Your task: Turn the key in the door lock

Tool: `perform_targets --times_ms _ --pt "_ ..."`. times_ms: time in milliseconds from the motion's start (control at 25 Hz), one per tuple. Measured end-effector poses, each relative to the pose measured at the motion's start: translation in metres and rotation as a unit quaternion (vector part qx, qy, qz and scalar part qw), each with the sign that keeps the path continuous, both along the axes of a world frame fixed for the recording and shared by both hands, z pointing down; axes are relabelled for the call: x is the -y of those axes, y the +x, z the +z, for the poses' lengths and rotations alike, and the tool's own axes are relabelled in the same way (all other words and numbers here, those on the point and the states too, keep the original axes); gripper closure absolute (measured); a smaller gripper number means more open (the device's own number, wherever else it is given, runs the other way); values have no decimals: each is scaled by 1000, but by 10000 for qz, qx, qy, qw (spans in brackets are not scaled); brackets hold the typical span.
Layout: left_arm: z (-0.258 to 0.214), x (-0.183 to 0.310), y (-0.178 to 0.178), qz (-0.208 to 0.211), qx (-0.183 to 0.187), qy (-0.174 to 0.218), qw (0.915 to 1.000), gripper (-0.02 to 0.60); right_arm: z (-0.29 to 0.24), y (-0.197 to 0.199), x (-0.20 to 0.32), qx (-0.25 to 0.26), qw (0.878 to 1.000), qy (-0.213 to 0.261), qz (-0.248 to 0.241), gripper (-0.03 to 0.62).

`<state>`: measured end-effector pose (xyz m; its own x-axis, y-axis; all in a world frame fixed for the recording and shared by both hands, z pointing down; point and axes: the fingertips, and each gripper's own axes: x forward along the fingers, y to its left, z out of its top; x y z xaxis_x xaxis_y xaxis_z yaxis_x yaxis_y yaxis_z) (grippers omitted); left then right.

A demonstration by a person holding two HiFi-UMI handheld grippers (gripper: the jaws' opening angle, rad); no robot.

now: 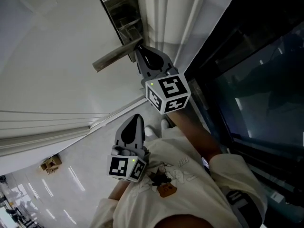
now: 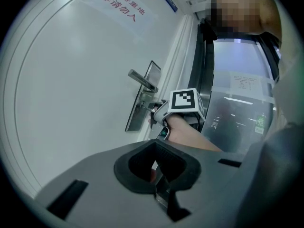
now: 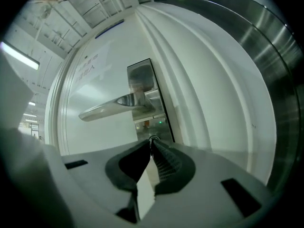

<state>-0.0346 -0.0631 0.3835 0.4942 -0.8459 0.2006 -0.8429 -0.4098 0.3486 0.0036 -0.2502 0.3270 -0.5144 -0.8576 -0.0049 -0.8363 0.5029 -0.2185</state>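
A steel lock plate [image 1: 118, 8] with a lever handle [image 1: 115, 57] sits on the white door [image 1: 52, 46]. My right gripper [image 1: 140, 50] is level at the plate, just below the handle. In the right gripper view its jaws come together on the key [image 3: 153, 139], whose small metal head shows at the tips in front of the plate [image 3: 142, 87]. In the head view the key is hidden by the gripper. My left gripper [image 1: 137, 119] hangs lower, away from the door, shut with nothing in it. Its own view looks at the right gripper [image 2: 155, 109] at the lock.
The white door frame's mouldings [image 1: 166, 18] run right of the lock. Further right stands a dark glass panel [image 1: 256, 80]. A red printed notice [image 2: 121, 6] is on the upper door. On the shiny floor lies a small cardboard item [image 1: 51, 163].
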Motion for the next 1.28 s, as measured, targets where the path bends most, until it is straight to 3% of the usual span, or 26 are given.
perform_targets --times_ms 160,400,600,720,880,960,1040,1280 --pt "1 3 3 111 21 -7 9999 577 0 1 2 784 9960 -369 -221 568" --pt "3 6 2 136 4 -25 9999 577 2 2 3 1451 9861 -721 -364 566" --pt "2 9 0 140 -2 54 9999 577 3 4 4 2871 9441 -1457 -711 563" --pt "0 9 -2 120 -30 36 9999 577 3 4 5 3063 9363 -1557 -732 563" --pt "-1 6 -6 78 -60 59 9999 577 2 1 3 2887 9432 -1488 -696 563" --pt "-1 4 -11 45 -84 87 9999 577 3 -6 1 2692 9487 -1478 -754 526" --pt "1 2 -17 -1 -132 82 9999 577 3 -8 -4 2353 9601 -1343 -689 471" --pt "5 -9 -33 -54 -329 18 9994 577 8 -3 -34 1387 9863 -865 -206 470"
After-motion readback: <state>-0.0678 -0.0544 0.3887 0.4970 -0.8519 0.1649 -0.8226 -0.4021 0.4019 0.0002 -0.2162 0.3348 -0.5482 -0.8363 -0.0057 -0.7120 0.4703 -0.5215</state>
